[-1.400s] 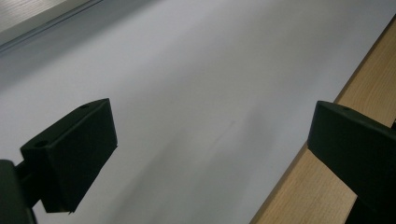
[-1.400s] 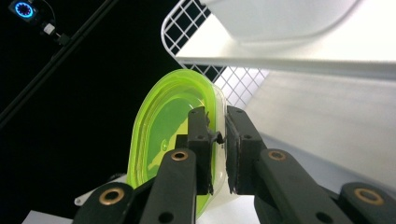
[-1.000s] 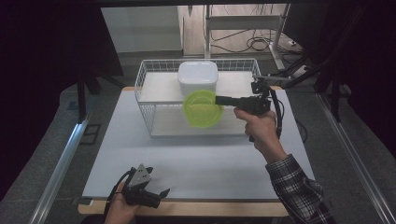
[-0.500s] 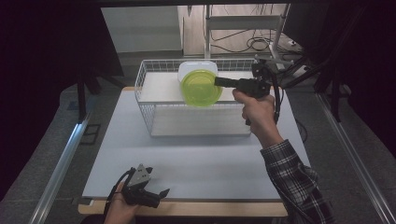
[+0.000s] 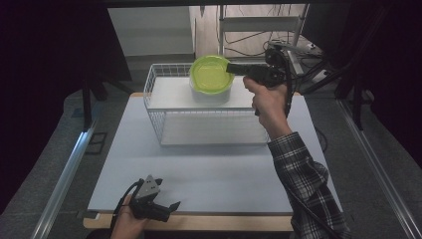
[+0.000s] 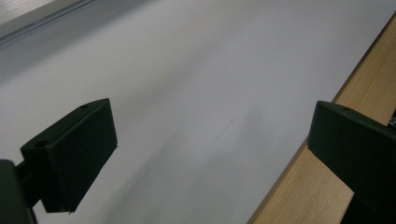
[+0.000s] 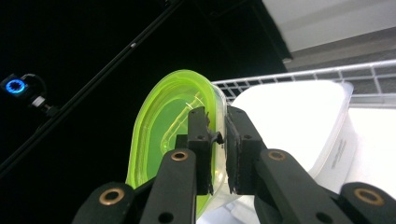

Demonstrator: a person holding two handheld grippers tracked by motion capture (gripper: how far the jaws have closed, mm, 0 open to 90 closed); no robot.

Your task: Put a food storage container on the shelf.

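Right tool (image 5: 233,68) clamped on green lid (image 5: 211,74), lifted clear of white container (image 5: 211,93) in wire basket (image 5: 154,112); lid placement left. Left tool (image 5: 166,206) open, idle on tabletop (image 5: 199,169).

Lid (image 5: 211,74) above tub (image 5: 211,92) (in wire basket (image 5: 159,112), table's (image 5: 199,172) far side)

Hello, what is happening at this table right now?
A person works with a gripper in each hand. The right gripper is shut on the rim of a green bowl and holds it tilted in the air, above a white container that sits inside a white wire basket. The left gripper rests at the near edge of the white table top, jaws open with nothing between them.
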